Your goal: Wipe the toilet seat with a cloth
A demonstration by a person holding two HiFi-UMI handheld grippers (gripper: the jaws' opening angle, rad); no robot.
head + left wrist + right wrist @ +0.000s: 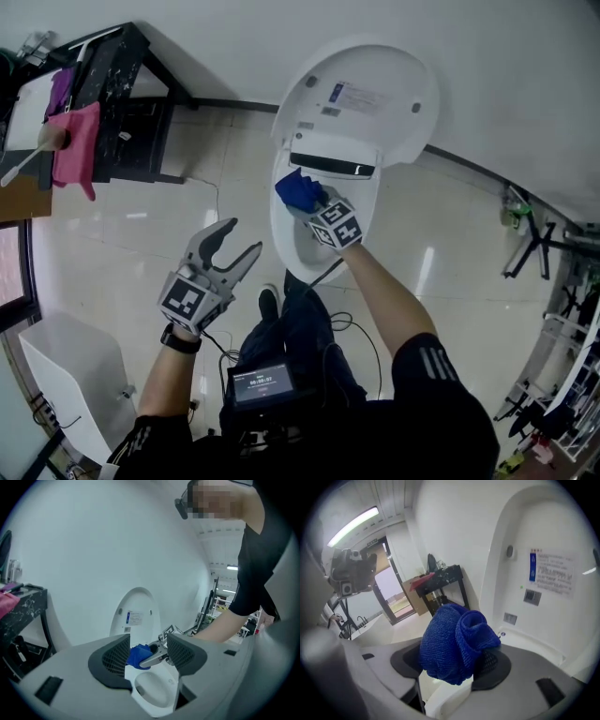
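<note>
A: The blue cloth (pixel 457 641) is seen bunched between the jaws of the right hand-held gripper (pixel 312 204), which are closed on it. It is judged a soft, light wad, easily squashed and in no danger of breaking.

B: And where is it being held?

A: At the back of the toilet seat (pixel 278 225), just below the raised lid (pixel 366 89). Whether it is pressed onto the seat cannot be told.

B: Is the hold thought sound?

A: The cloth is gripped by its middle, with folds spilling out in front, so a padded face is offered to the seat. Knitted fabric like that is expected to drag rather than slip.

B: The arms now?

A: The right arm is stretched forward over the bowl, forearm nearly straight. The left hand-held gripper (pixel 239 242) is held low beside the toilet, above the floor, elbow bent, jaws spread wide with nothing between them, pointed towards the seat
</note>
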